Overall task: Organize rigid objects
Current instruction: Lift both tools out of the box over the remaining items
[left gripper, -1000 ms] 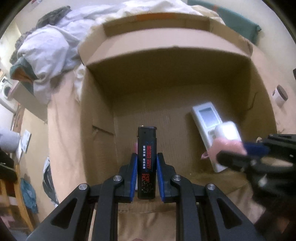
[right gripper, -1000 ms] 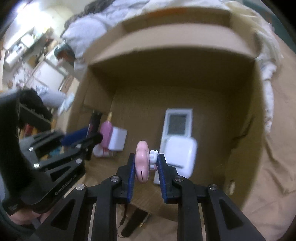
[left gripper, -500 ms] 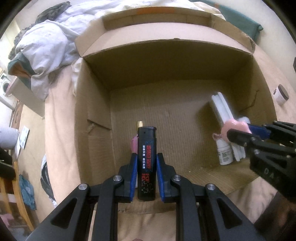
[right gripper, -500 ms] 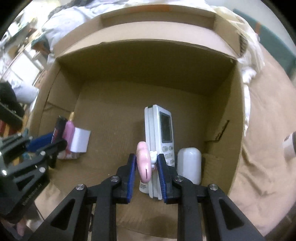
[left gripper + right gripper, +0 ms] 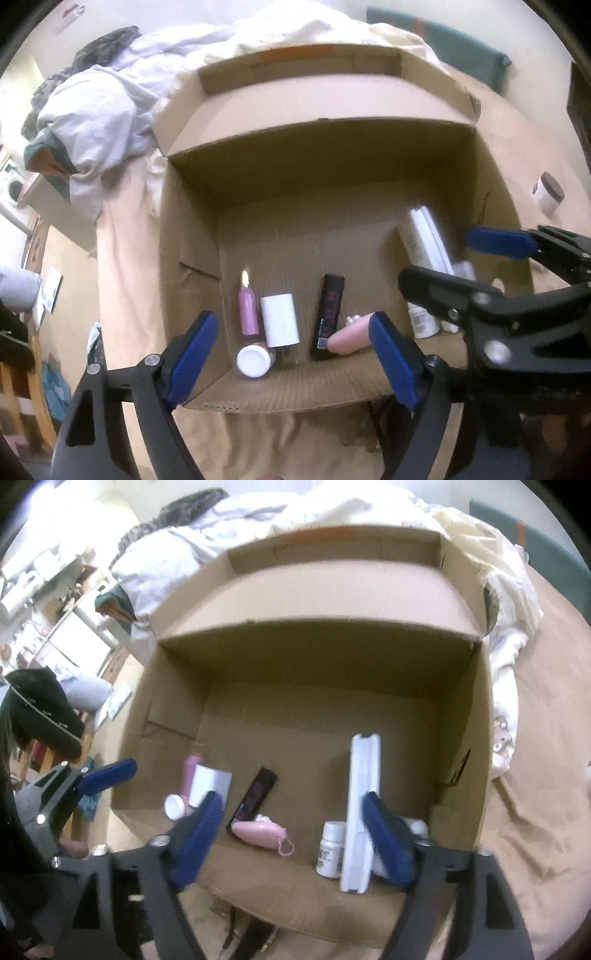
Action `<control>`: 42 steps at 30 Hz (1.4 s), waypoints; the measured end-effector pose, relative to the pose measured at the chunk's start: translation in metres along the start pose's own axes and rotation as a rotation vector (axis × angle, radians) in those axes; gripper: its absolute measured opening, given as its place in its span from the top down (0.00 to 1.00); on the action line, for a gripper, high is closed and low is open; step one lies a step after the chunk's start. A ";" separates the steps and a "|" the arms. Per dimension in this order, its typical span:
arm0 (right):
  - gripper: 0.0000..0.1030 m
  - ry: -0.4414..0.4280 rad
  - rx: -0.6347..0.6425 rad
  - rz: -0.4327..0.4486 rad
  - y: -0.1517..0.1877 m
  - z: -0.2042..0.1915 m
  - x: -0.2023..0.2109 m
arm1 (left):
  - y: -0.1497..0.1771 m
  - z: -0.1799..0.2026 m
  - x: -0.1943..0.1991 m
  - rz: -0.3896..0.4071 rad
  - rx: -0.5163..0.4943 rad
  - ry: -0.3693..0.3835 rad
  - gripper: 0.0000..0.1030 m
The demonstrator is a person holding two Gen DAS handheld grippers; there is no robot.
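Observation:
An open cardboard box (image 5: pixel 192 229) (image 5: pixel 461 709) lies on a bed. On its floor lie a black lighter (image 5: pixel 328 312) (image 5: pixel 255 797), a pink keychain toy (image 5: pixel 351 334) (image 5: pixel 260 832), a pink bottle (image 5: pixel 248 312), a white cylinder (image 5: pixel 279 325), a white-capped jar (image 5: pixel 254 361), a white remote (image 5: pixel 364 805) on its edge and a small white pill bottle (image 5: pixel 330 849). My left gripper (image 5: pixel 291 363) is open and empty above the box's near edge. My right gripper (image 5: pixel 295 843) is open and empty too; it also shows in the left wrist view (image 5: pixel 454 258).
Crumpled white bedding (image 5: pixel 110 110) is piled behind and left of the box. A brown-lidded jar (image 5: pixel 548 190) sits on the tan sheet to the right. A black strap (image 5: pixel 251 938) lies in front of the box. Room furniture stands at the far left.
Both grippers have opened. The lighter left my left gripper and the pink toy left my right gripper; both now lie on the box floor. Both grippers have pulled back.

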State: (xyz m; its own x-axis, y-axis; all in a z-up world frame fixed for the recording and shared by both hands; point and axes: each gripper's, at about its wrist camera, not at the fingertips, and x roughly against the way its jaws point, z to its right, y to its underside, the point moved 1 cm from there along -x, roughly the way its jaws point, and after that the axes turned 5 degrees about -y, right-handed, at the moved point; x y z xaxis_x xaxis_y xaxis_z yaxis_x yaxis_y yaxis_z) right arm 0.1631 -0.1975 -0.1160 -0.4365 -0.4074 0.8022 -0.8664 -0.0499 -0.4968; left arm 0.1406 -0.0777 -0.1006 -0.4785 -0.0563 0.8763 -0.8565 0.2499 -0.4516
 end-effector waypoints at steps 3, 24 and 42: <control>0.00 -0.025 -0.007 0.047 -0.004 0.001 0.005 | -0.001 -0.005 0.001 0.005 0.020 -0.005 0.20; 0.00 0.064 -0.006 0.174 0.011 0.004 0.059 | 0.011 -0.035 0.032 0.018 0.154 0.020 0.20; 0.00 0.055 -0.223 -0.006 0.073 0.021 0.057 | 0.042 -0.010 0.025 -0.181 0.098 0.179 0.20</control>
State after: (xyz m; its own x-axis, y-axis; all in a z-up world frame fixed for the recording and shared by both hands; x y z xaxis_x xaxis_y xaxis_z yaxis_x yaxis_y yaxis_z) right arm 0.0800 -0.2435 -0.1130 -0.4383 -0.3566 0.8250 -0.8986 0.1528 -0.4114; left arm 0.0949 -0.0594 -0.0961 -0.2820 0.0820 0.9559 -0.9436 0.1564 -0.2918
